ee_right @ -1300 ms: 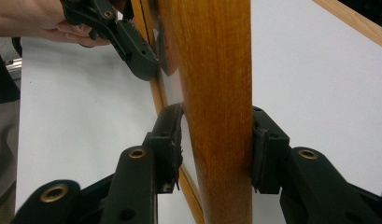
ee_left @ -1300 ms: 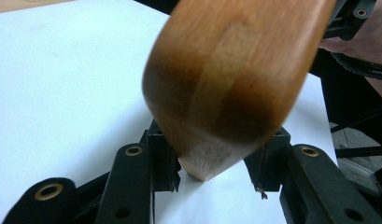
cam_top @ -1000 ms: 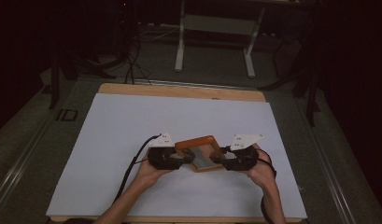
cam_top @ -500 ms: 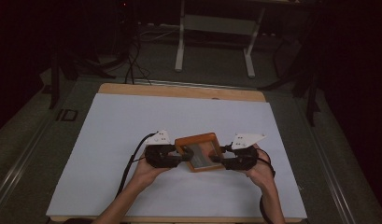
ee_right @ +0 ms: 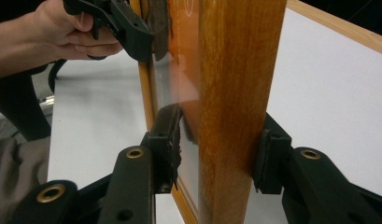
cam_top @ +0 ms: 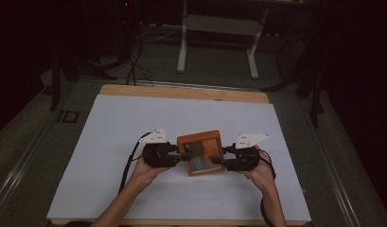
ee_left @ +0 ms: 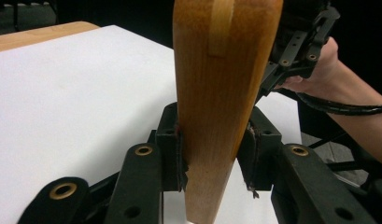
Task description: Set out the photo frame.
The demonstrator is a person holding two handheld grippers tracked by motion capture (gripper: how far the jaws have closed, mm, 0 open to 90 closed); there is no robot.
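A wooden frame [cam_top: 200,152] is held between both grippers above the white surface [cam_top: 110,132]. The left gripper [cam_top: 181,156] has just been closing, its fingers clamped on the frame's left edge; the right gripper [cam_top: 218,161] has its fingers clamped on the right edge.

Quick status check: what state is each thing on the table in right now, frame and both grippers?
Wooden picture frame: tilted, gripped on both side edges, glass front toward the person.
Left gripper: jaws just closing, pads pressing on the frame's left edge.
Right gripper: shut on the frame's right edge.
White table cover: flat.
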